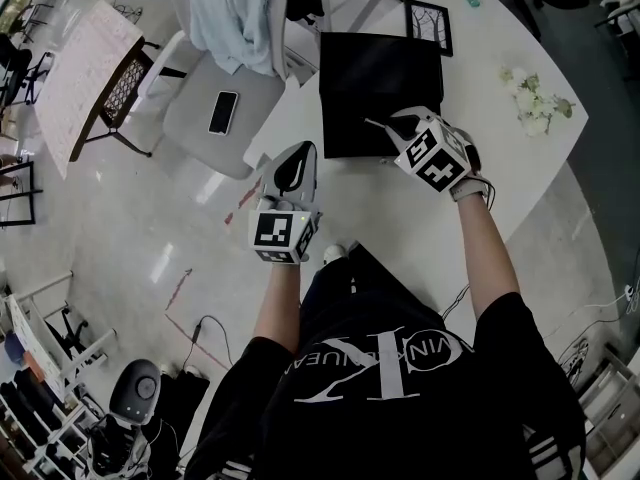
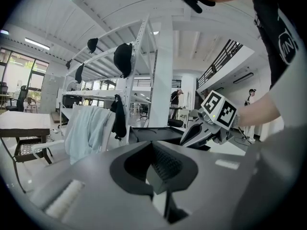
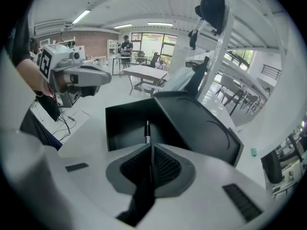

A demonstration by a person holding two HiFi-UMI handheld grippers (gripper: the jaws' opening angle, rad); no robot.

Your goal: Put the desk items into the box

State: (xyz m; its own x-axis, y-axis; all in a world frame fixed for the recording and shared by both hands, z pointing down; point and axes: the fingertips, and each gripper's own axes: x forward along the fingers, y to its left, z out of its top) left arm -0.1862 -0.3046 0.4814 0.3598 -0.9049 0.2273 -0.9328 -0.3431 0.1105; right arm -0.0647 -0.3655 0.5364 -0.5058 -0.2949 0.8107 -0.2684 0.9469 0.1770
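An open black box (image 1: 380, 88) stands on the white table (image 1: 480, 178), its lid (image 3: 201, 128) leaning up behind the tray (image 3: 122, 123). My right gripper (image 1: 397, 133) is at the box's near edge and is shut on a thin black pen (image 3: 147, 130). The pen's tip points over the tray and shows in the head view as a thin line (image 1: 377, 125). My left gripper (image 1: 293, 165) hovers at the table's left edge, left of the box, shut with nothing in it. The left gripper view shows the right gripper (image 2: 211, 121) next to the box (image 2: 153, 133).
A black picture frame (image 1: 430, 23) lies behind the box and a bunch of white flowers (image 1: 533, 98) at the table's right. A small teal item (image 1: 472, 0) sits at the far edge. Left of the table stands a chair with a phone (image 1: 223, 111) and a draped cloth (image 1: 235, 13).
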